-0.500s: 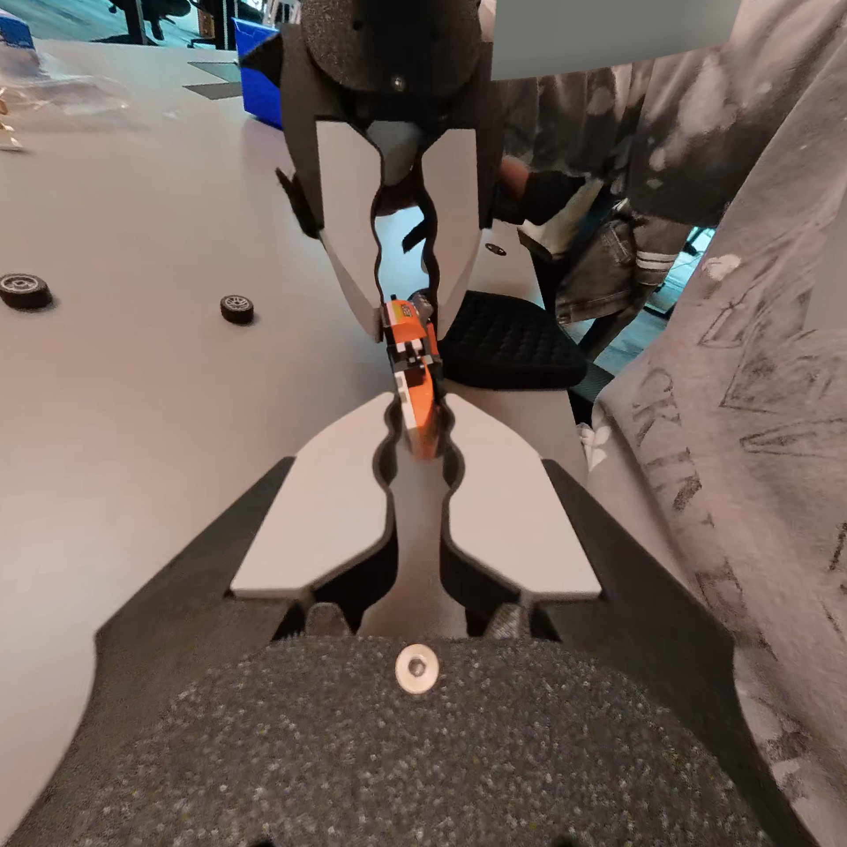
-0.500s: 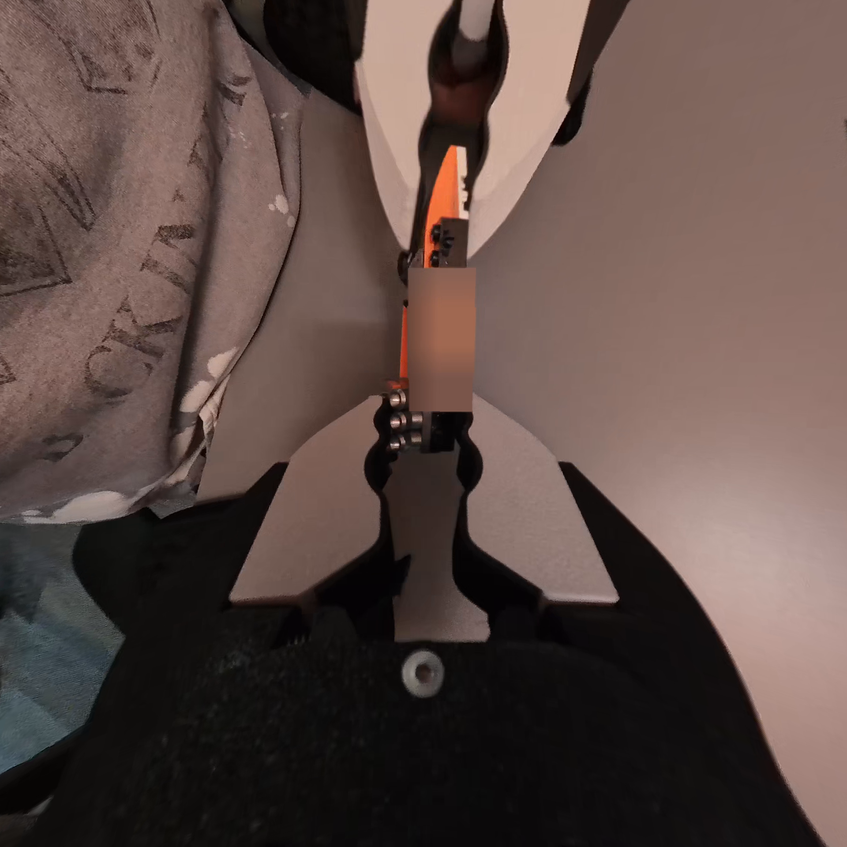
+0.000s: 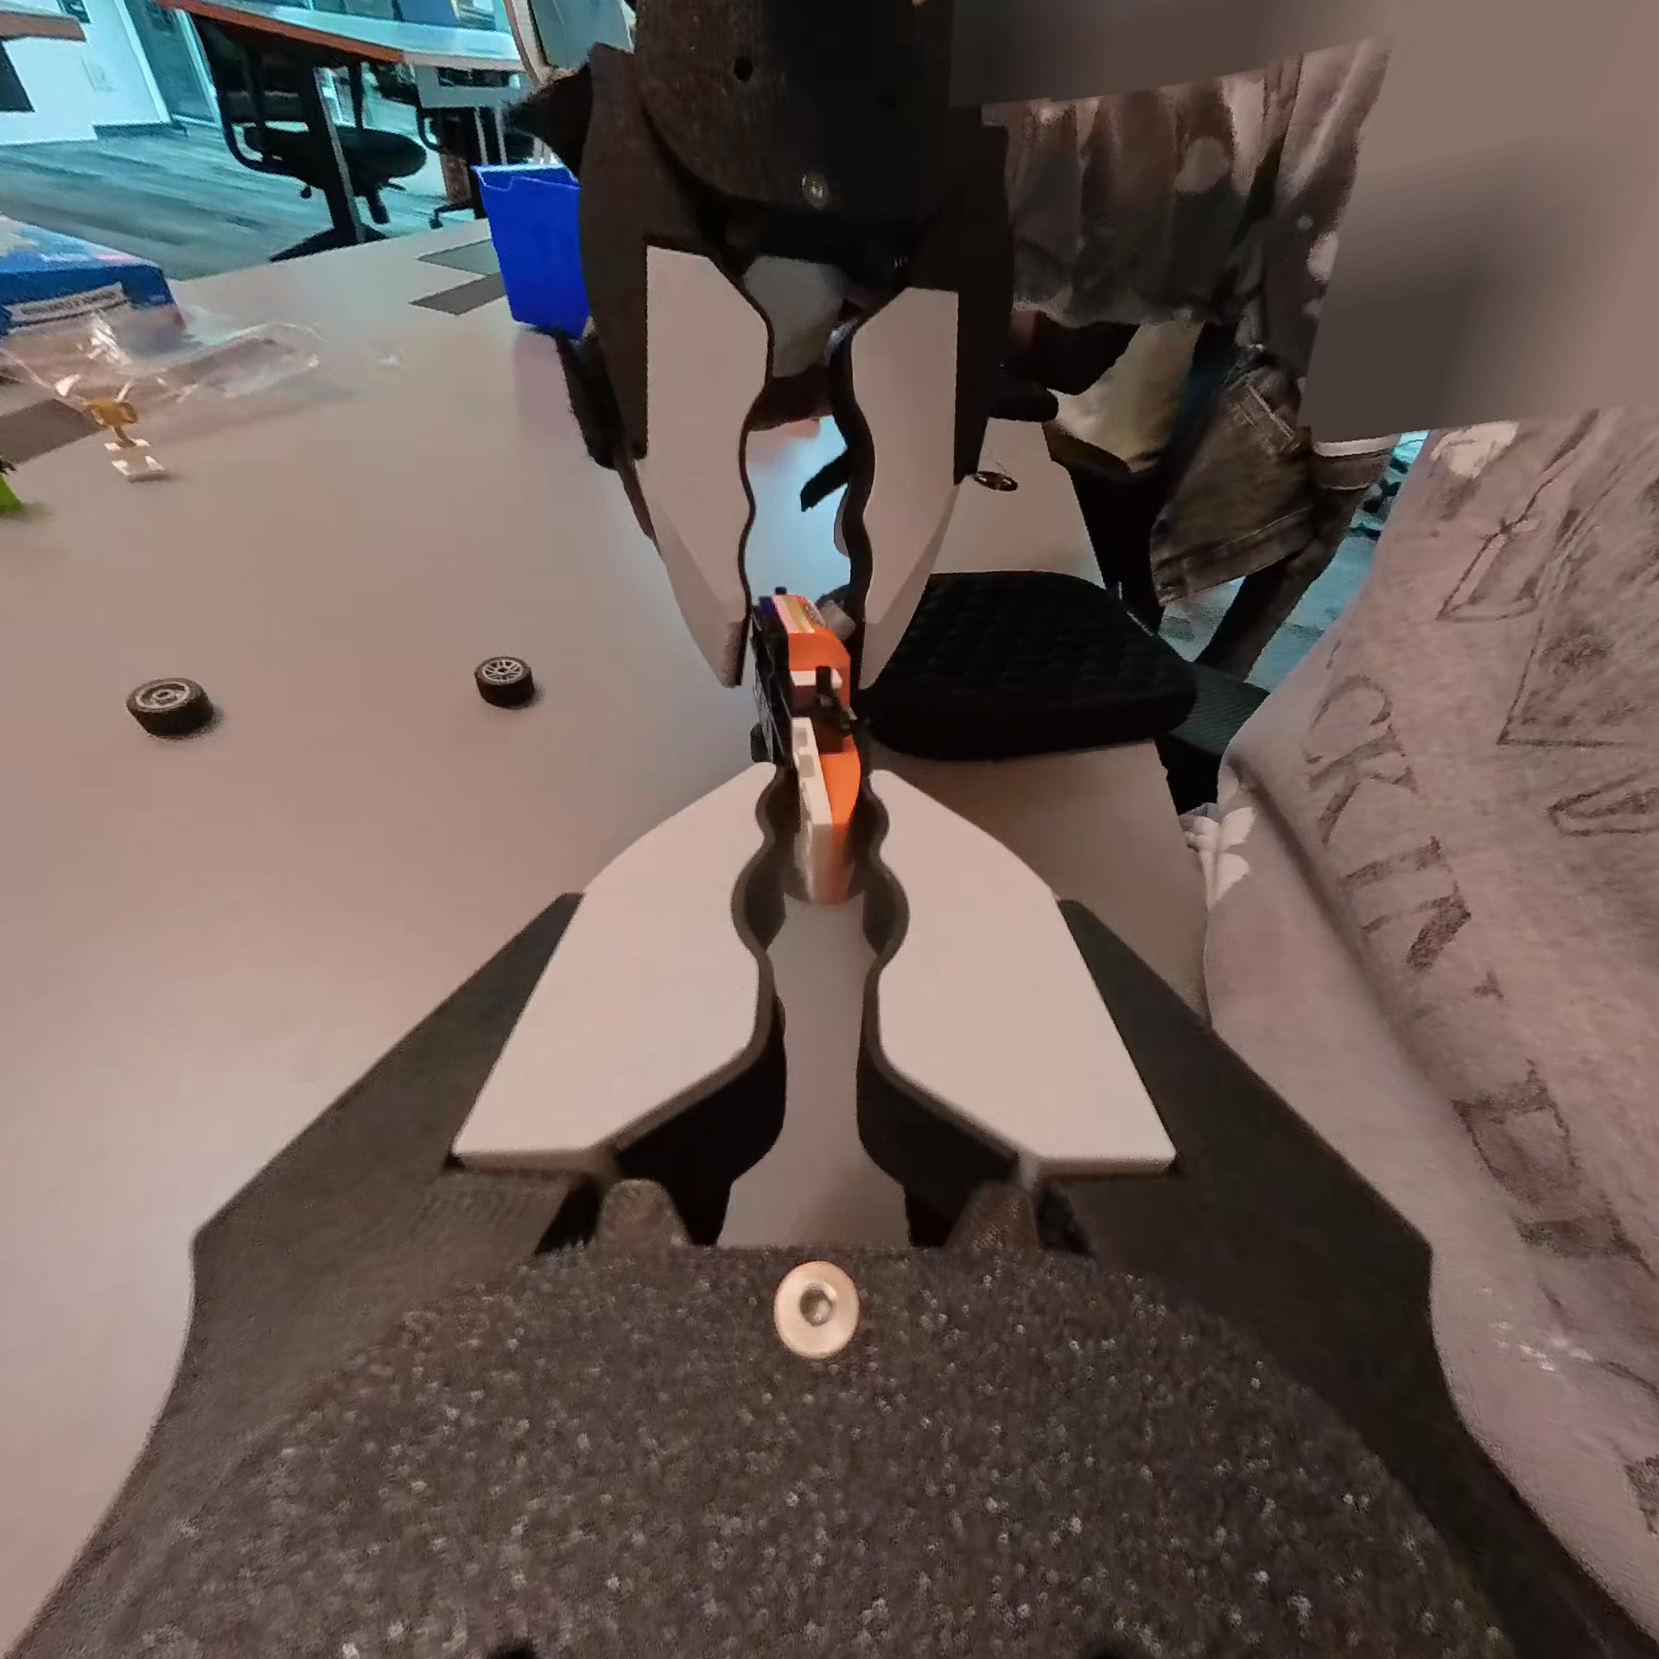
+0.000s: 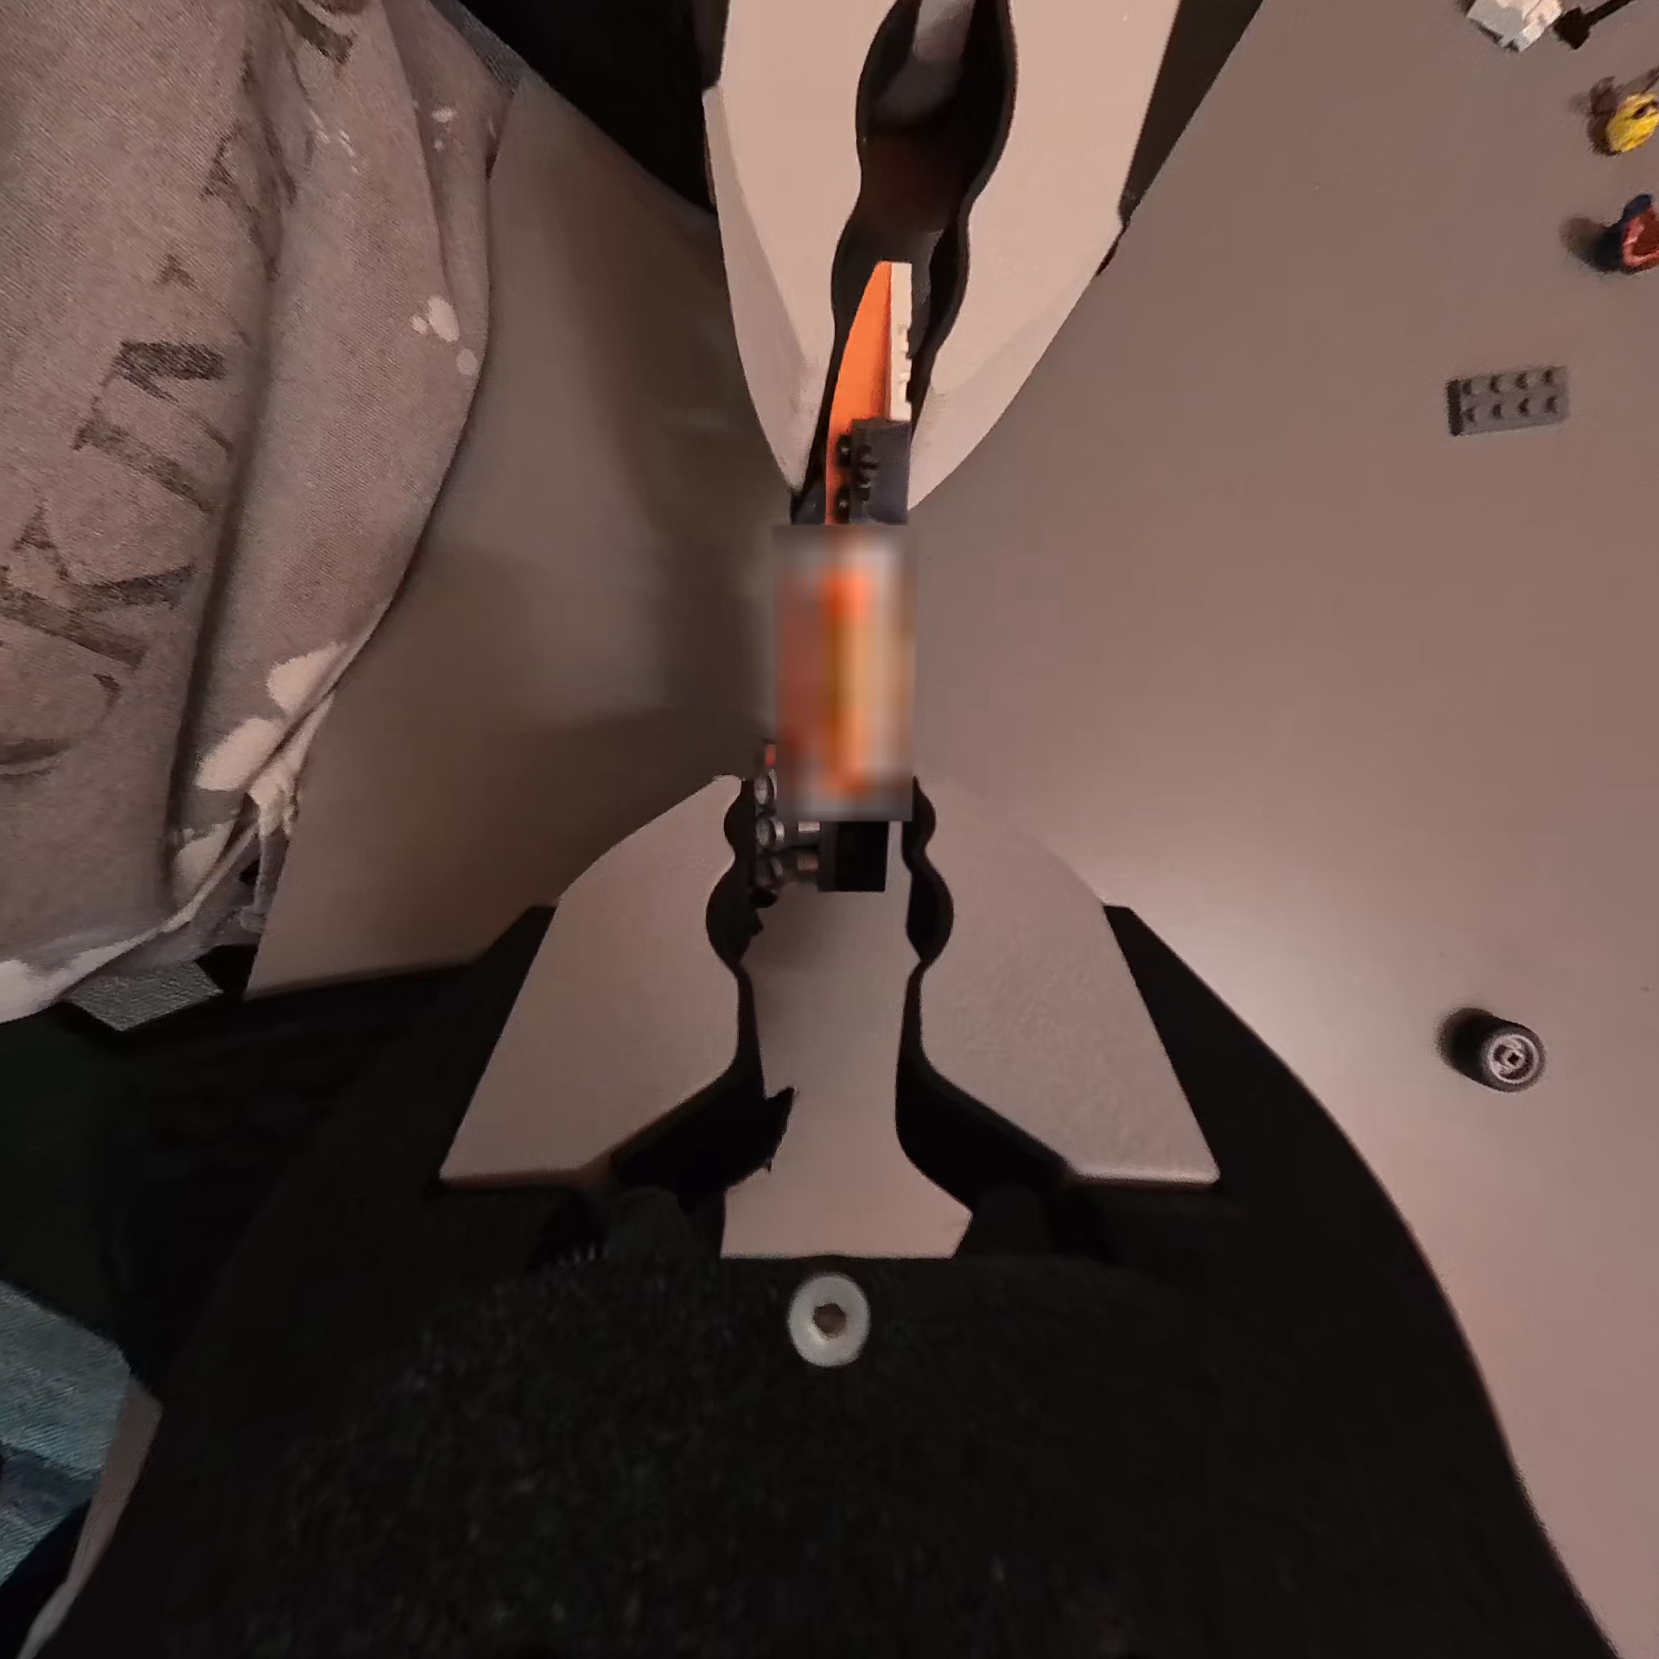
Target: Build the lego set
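A small orange, white and black lego car body [image 3: 821,682] is held in the air between both grippers, above the table edge. My left gripper [image 3: 812,794] is shut on its near white-and-orange end. My right gripper [image 3: 794,655] reaches in from the far side and is shut on the other end. In the right wrist view, my right gripper [image 4: 826,835] clamps the black end with its grey studs. The left gripper [image 4: 857,467] clamps the orange end [image 4: 866,359]. A blurred patch hides the middle of the body.
Two loose black wheels [image 3: 171,706] [image 3: 504,680] lie on the pale table [image 3: 359,853]. A dark grey plate [image 4: 1508,401], a wheel [image 4: 1495,1050] and small coloured pieces [image 4: 1629,121] lie to the right. A blue bin [image 3: 539,242], plastic bags [image 3: 162,359] and a person's grey shirt [image 3: 1481,808] are close by. About 20 cm separates my right fingertips from the wheel [image 4: 1495,1050]. Look for it in the left wrist view [image 3: 175,697] too.
Both grippers still hold the car body between them. Both views have shifted a little, so the far room and the loose pieces at the right edge now show.
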The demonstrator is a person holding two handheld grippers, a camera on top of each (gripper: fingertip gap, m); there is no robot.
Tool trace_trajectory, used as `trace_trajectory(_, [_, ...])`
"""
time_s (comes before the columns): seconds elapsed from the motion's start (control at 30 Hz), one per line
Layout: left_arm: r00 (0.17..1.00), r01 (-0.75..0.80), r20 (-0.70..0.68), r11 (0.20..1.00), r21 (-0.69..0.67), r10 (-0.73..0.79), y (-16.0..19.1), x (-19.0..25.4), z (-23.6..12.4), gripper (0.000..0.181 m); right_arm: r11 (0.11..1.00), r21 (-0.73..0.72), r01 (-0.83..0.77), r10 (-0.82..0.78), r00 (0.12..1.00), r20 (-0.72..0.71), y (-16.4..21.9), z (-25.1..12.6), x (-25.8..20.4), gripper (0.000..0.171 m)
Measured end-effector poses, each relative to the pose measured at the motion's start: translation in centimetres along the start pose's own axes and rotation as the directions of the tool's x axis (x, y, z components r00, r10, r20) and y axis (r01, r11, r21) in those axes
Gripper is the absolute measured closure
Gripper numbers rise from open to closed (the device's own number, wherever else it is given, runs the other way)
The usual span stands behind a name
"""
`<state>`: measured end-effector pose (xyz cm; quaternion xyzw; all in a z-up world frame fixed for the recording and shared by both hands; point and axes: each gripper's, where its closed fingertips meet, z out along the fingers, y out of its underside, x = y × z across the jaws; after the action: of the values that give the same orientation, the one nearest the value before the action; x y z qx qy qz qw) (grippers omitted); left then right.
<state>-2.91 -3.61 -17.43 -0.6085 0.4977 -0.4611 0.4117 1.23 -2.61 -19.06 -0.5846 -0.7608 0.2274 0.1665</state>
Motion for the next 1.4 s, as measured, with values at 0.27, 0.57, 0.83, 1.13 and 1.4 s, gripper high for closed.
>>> trace_trajectory(0.27, [0.999,-0.045,0.018,0.999,0.007,0.044,-0.3,0.2,-0.5,0.168,0.999,-0.018,0.034,-0.035,0.994,-0.099,-0.4,0.2,0.1,0.145])
trace_trajectory(0.57, [0.984,0.172,0.039,0.982,0.076,-0.175,-0.6,-2.2,-0.6,0.168,0.996,0.087,-0.017,0.039,0.965,-0.258,-0.3,-2.0,3.3,0.132])
trace_trajectory(0.83, [0.620,0.785,-0.207,0.595,0.174,-0.757,-0.8,-5.8,-0.5,0.168,0.995,0.031,0.098,-0.064,0.825,-0.561,-0.3,-0.7,4.6,0.117])
trace_trajectory(1.13, [0.656,0.752,-0.111,0.635,0.177,-0.747,0.1,-6.2,-0.1,0.167,0.986,-0.145,0.087,-0.140,0.899,-0.415,0.7,2.0,6.8,0.115])
trace_trajectory(1.4, [0.844,0.413,0.319,0.902,0.124,-0.430,1.7,-9.4,-2.7,0.134,0.953,-0.288,0.091,-0.164,0.956,-0.241,2.7,2.3,10.1,0.115])
